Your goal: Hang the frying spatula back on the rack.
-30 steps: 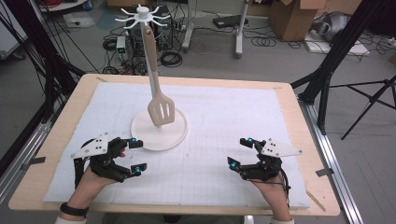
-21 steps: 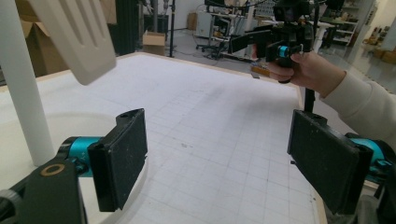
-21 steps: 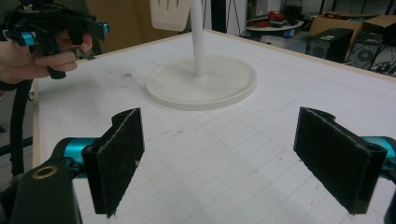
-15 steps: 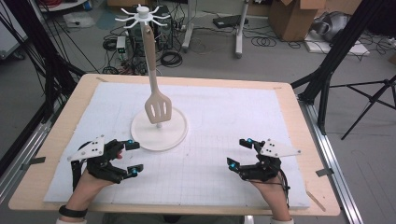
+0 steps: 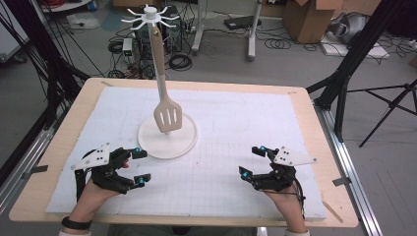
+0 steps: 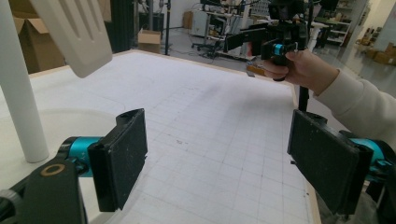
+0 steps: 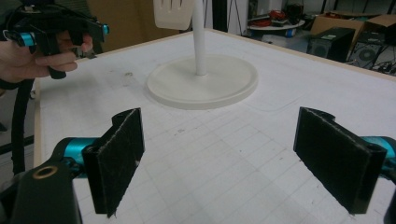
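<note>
While jaws gape wide, each hand-held gripper (image 5: 139, 167) (image 5: 252, 161) grips nothing

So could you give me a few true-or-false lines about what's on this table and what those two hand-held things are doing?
1. A slotted spatula hangs from the white stand. True.
2. The left gripper is clamped on the spatula. False: it is open and holds nothing.
3. The right gripper is open. True.
4. The spatula lies flat on the white mat. False: it hangs above the stand's round base.
</note>
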`<action>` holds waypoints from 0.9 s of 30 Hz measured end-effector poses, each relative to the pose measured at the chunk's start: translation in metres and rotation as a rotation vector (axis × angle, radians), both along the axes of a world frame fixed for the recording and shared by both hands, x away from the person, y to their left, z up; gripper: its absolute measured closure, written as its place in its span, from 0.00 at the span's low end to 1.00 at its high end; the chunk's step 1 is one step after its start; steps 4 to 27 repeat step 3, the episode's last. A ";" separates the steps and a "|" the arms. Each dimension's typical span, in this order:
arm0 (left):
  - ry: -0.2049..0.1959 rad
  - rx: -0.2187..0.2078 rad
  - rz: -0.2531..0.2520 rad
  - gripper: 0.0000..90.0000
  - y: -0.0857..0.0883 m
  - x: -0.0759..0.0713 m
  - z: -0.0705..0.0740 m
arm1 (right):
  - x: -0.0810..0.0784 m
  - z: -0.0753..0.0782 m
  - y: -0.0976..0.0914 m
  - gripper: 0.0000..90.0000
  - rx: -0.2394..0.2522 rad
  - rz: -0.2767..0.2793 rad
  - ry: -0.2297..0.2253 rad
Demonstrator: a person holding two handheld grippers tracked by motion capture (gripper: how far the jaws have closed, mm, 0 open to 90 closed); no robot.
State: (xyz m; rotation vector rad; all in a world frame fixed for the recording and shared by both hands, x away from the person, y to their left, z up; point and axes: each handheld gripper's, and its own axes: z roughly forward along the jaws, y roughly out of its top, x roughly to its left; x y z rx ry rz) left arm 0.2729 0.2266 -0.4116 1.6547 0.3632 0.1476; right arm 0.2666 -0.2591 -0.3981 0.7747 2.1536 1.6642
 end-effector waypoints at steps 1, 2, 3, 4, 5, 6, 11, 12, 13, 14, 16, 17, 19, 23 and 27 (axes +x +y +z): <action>0.000 0.003 -0.001 0.23 0.000 0.000 0.000 | 0.001 0.000 0.000 0.17 -0.004 0.002 -0.001; 0.003 0.001 0.001 0.23 0.000 0.001 -0.001 | 0.001 0.000 0.000 0.17 -0.006 0.003 -0.001; 0.007 0.001 -0.002 0.23 0.000 0.001 -0.002 | 0.001 -0.001 0.000 0.17 -0.006 0.003 -0.001; 0.007 0.001 -0.002 0.23 0.000 0.001 -0.002 | 0.001 -0.001 0.000 0.17 -0.006 0.003 -0.001; 0.007 0.001 -0.002 0.23 0.000 0.001 -0.002 | 0.001 -0.001 0.000 0.17 -0.006 0.003 -0.001; 0.007 0.001 -0.002 0.23 0.000 0.001 -0.002 | 0.001 -0.001 0.000 0.17 -0.006 0.003 -0.001; 0.007 0.001 -0.002 0.23 0.000 0.001 -0.002 | 0.001 -0.001 0.000 0.17 -0.006 0.003 -0.001; 0.007 0.001 -0.002 0.23 0.000 0.001 -0.002 | 0.001 -0.001 0.000 0.17 -0.006 0.003 -0.001; 0.007 0.001 -0.002 0.23 0.000 0.001 -0.002 | 0.001 -0.001 0.000 0.17 -0.006 0.003 -0.001; 0.007 0.001 -0.002 0.23 0.000 0.001 -0.002 | 0.001 -0.001 0.000 0.17 -0.006 0.003 -0.001; 0.007 0.001 -0.002 0.23 0.000 0.001 -0.002 | 0.001 -0.001 0.000 0.17 -0.006 0.003 -0.001; 0.007 0.001 -0.002 0.23 0.000 0.001 -0.002 | 0.001 -0.001 0.000 0.17 -0.006 0.003 -0.001; 0.007 0.001 -0.002 0.23 0.000 0.001 -0.002 | 0.001 -0.001 0.000 0.17 -0.006 0.003 -0.001; 0.007 0.001 -0.002 0.23 0.000 0.001 -0.002 | 0.001 -0.001 0.000 0.17 -0.006 0.003 -0.001; 0.007 0.001 -0.002 0.23 0.000 0.001 -0.002 | 0.001 -0.001 0.000 0.17 -0.006 0.003 -0.001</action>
